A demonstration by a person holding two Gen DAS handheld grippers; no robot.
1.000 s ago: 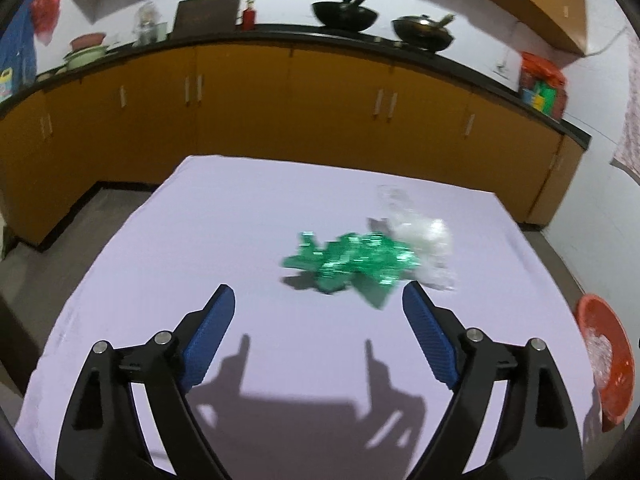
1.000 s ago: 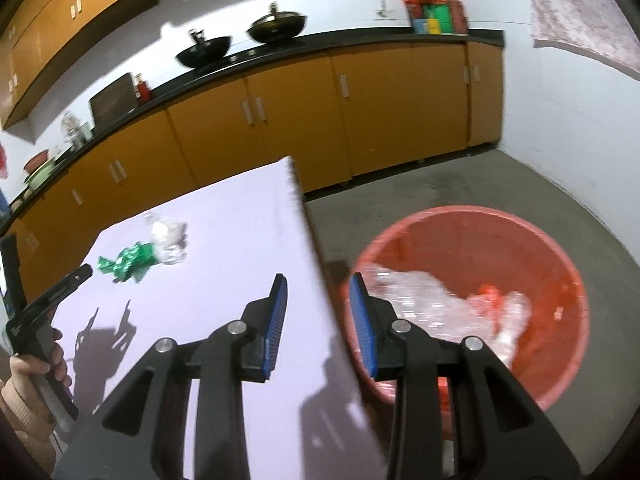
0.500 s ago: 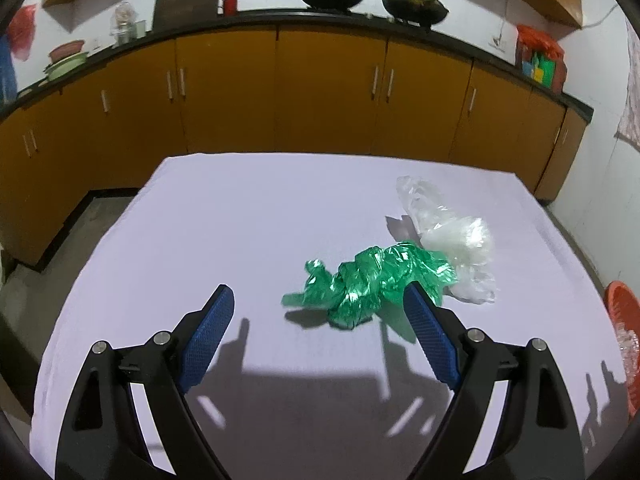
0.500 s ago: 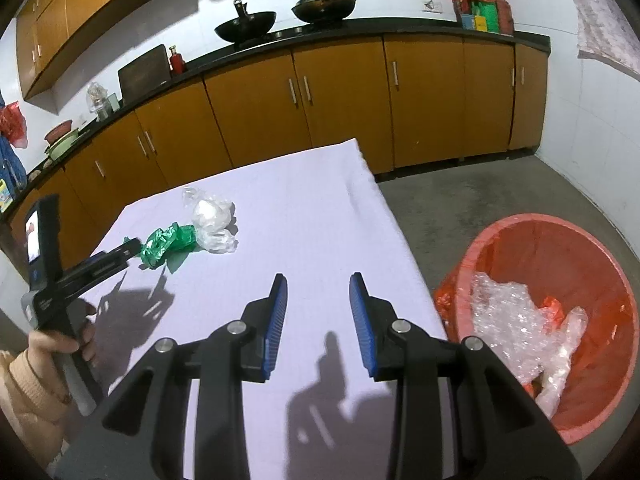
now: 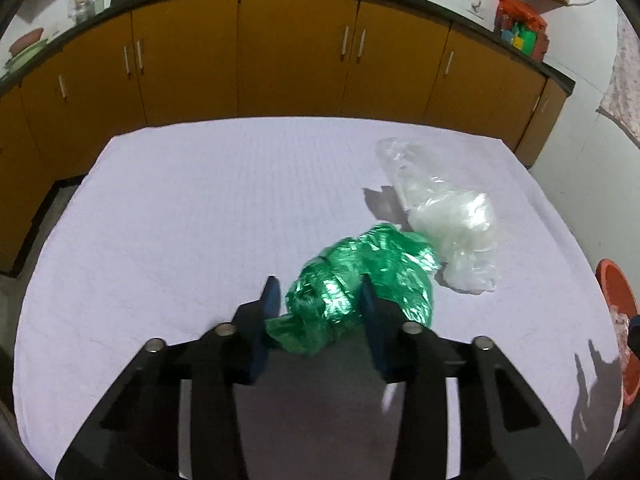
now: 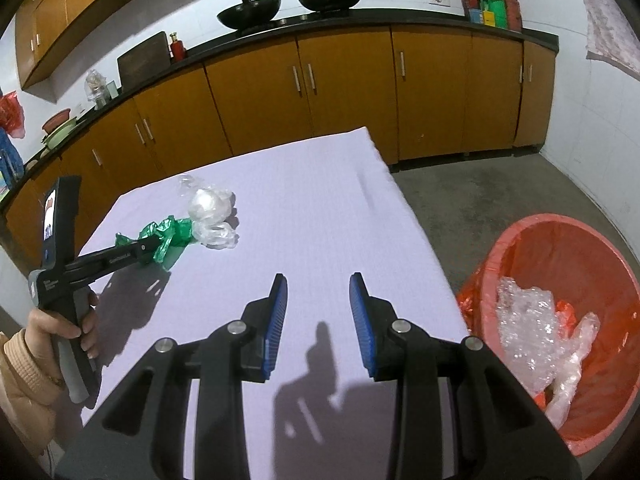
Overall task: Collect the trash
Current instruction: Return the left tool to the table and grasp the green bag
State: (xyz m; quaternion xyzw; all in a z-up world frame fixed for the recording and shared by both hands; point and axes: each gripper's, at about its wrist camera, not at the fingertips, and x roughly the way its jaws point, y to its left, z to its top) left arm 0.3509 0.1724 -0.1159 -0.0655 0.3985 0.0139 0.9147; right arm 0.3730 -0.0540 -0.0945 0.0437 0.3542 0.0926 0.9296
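Observation:
A crumpled green plastic bag (image 5: 360,280) lies on the white-clothed table (image 5: 180,220); it also shows in the right wrist view (image 6: 168,236). My left gripper (image 5: 320,300) has closed around its near end, both blue pads pressing the plastic. A clear crumpled plastic bag (image 5: 444,216) lies just right of and behind the green one, touching it, also seen in the right wrist view (image 6: 210,216). My right gripper (image 6: 318,304) is open and empty above the table's near right part. The red trash bin (image 6: 560,312) stands on the floor right of the table with clear plastic inside.
Orange kitchen cabinets (image 5: 300,52) with a black counter run behind the table. Two woks (image 6: 292,4) sit on the counter. The bin's rim (image 5: 616,300) shows at the right edge of the left wrist view. Grey floor (image 6: 500,200) lies between table and wall.
My left gripper moved forward to the green bag and closed on it. My right gripper swung left from over the bin to over the table, staying open.

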